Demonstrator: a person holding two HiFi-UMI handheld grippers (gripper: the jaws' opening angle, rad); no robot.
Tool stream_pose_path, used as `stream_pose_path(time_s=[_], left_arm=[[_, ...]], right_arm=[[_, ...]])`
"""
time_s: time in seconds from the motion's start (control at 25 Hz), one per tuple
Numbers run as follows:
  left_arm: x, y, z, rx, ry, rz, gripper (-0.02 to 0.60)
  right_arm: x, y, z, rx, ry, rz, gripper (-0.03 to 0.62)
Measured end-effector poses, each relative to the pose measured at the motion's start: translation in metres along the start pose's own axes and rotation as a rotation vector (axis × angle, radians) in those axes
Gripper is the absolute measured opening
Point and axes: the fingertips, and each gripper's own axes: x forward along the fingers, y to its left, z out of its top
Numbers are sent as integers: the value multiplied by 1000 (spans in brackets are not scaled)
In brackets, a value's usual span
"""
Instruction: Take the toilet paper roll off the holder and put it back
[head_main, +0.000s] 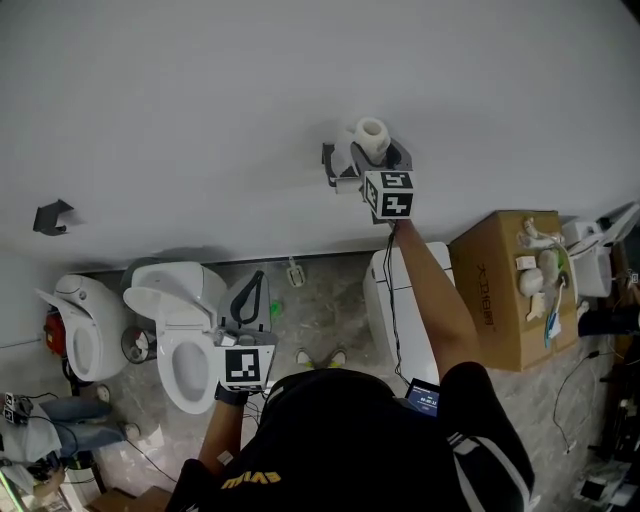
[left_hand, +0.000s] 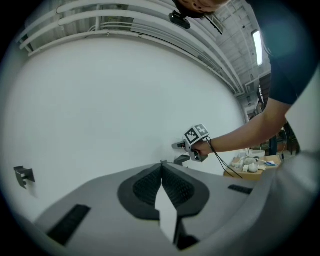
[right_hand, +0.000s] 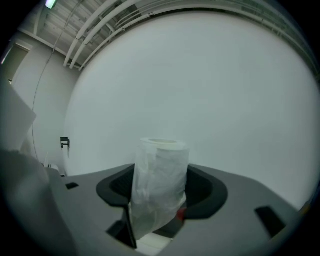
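Observation:
A toilet paper roll (head_main: 373, 134), white and still in thin clear wrap, stands upright between the jaws of my right gripper (head_main: 372, 150), which is shut on it close to the white wall. The dark grey holder (head_main: 338, 168) sits on the wall just left of and below the roll. In the right gripper view the roll (right_hand: 161, 165) fills the middle of the right gripper (right_hand: 162, 189). My left gripper (head_main: 258, 285) hangs low by my body, shut and empty. Its own view shows the left gripper (left_hand: 161, 167), the holder (left_hand: 182, 160) and the right gripper (left_hand: 181, 145) beyond.
Two white toilets (head_main: 185, 335) (head_main: 85, 320) stand on the stone floor at the left, another white fixture (head_main: 385, 300) under my right arm. A cardboard box (head_main: 495, 290) with small items on top is at the right. A small dark bracket (head_main: 52, 215) is on the wall far left.

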Motion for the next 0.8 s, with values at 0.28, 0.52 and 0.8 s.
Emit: stream_pose_path(time_s=[0.28,0.52,0.8], left_arm=[[-3,4,3,-1,-6,29,12],[-7,2,-1,22,31,36,12],[-5,4,1,37,28,43,12]], right_arm=[[18,2,-10,-10,6,7,264],[24,4,-13,-23,6,9,264],[31,4,-13,-21,7,19,265]])
